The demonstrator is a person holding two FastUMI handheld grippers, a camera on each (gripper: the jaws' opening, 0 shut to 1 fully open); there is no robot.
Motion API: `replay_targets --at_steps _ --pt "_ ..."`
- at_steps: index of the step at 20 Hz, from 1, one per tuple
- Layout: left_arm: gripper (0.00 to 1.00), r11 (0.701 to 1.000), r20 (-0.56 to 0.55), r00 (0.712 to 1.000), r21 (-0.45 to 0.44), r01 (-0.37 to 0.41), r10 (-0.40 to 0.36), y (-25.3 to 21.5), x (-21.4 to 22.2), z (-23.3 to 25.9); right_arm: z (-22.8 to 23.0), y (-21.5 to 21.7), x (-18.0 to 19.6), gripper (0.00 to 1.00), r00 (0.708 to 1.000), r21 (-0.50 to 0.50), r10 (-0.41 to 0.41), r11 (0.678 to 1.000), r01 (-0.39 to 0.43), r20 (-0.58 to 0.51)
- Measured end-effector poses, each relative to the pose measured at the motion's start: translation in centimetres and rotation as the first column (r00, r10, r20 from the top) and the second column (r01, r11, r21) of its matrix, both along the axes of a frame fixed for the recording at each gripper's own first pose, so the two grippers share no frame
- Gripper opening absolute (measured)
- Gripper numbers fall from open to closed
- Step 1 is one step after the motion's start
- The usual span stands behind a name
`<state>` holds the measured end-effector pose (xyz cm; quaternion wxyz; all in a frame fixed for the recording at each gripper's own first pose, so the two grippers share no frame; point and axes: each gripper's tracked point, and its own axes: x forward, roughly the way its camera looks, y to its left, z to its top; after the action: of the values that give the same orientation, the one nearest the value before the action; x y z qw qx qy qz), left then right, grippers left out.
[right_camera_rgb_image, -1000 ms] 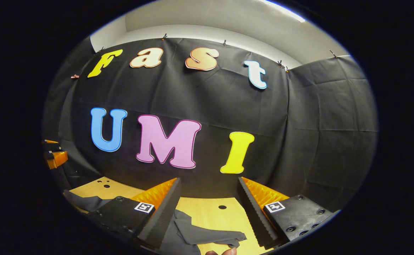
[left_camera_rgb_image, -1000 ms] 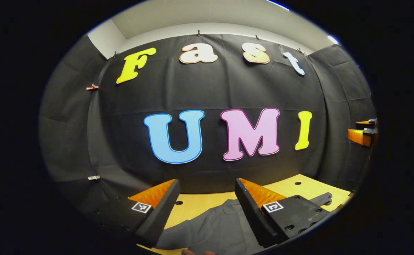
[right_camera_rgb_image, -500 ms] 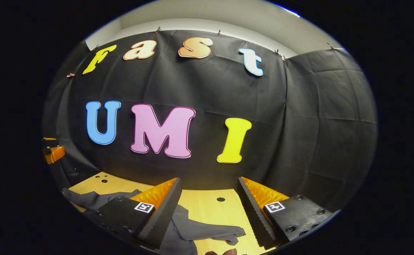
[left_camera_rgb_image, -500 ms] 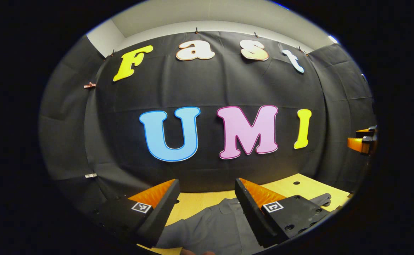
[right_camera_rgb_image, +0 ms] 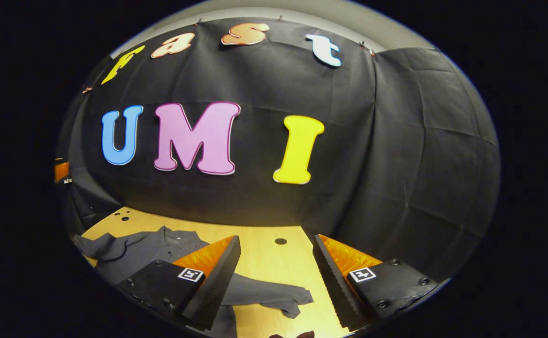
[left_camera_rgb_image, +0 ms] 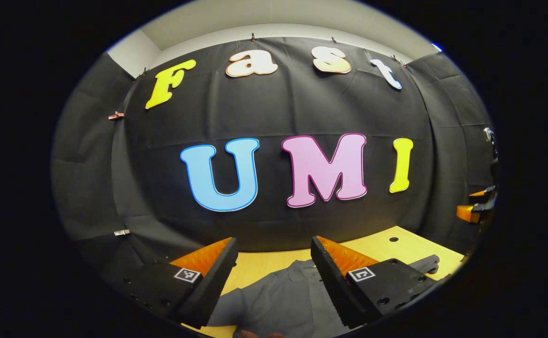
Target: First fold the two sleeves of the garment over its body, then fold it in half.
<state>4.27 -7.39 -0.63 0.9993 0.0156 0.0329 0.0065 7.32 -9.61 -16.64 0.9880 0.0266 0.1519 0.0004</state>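
A dark grey collared shirt (right_camera_rgb_image: 152,246) lies flat on the wooden table (right_camera_rgb_image: 264,256), collar toward the back wall. In the right gripper view one sleeve (right_camera_rgb_image: 274,296) stretches out below my right gripper (right_camera_rgb_image: 276,277), which stands open above it with nothing between its fingers. The other sleeve (right_camera_rgb_image: 96,247) lies at the far left. In the left gripper view the shirt body (left_camera_rgb_image: 278,300) sits under my left gripper (left_camera_rgb_image: 274,277), also open and holding nothing, and a sleeve end (left_camera_rgb_image: 430,263) pokes out at the right. The other gripper (left_camera_rgb_image: 473,209) shows at the right edge.
The black cloth wall stands close behind the table. Small round holes (right_camera_rgb_image: 280,241) dot the tabletop near its back edge. Bare wood lies to the right of the outstretched sleeve. A fingertip (right_camera_rgb_image: 293,335) shows at the bottom edge of the right gripper view.
The right gripper has tipped downward, bringing much more of the shirt and table into its view. The left gripper has tilted down slightly. Both stay open.
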Motion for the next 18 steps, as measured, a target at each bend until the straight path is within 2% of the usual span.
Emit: replay_targets --at_steps 8,13,18 --pt "0.99 0.999 -0.023 0.999 0.031 -0.027 0.028 -2.8 0.6 0.3 -10.9 -3.0 1.9 0.96 0.984 0.060 -0.004 0.998 0.015 -0.178" --pt "0.97 0.995 -0.066 0.993 0.024 -0.097 0.098 -2.8 0.9 -0.3 -17.7 -3.1 2.2 0.96 0.955 0.076 0.052 0.997 -0.031 -0.291" --pt "0.98 0.985 -0.113 0.980 0.050 -0.162 0.167 -2.0 0.4 -0.7 -23.2 -4.1 3.1 0.97 0.924 0.098 0.056 0.995 -0.020 -0.378"
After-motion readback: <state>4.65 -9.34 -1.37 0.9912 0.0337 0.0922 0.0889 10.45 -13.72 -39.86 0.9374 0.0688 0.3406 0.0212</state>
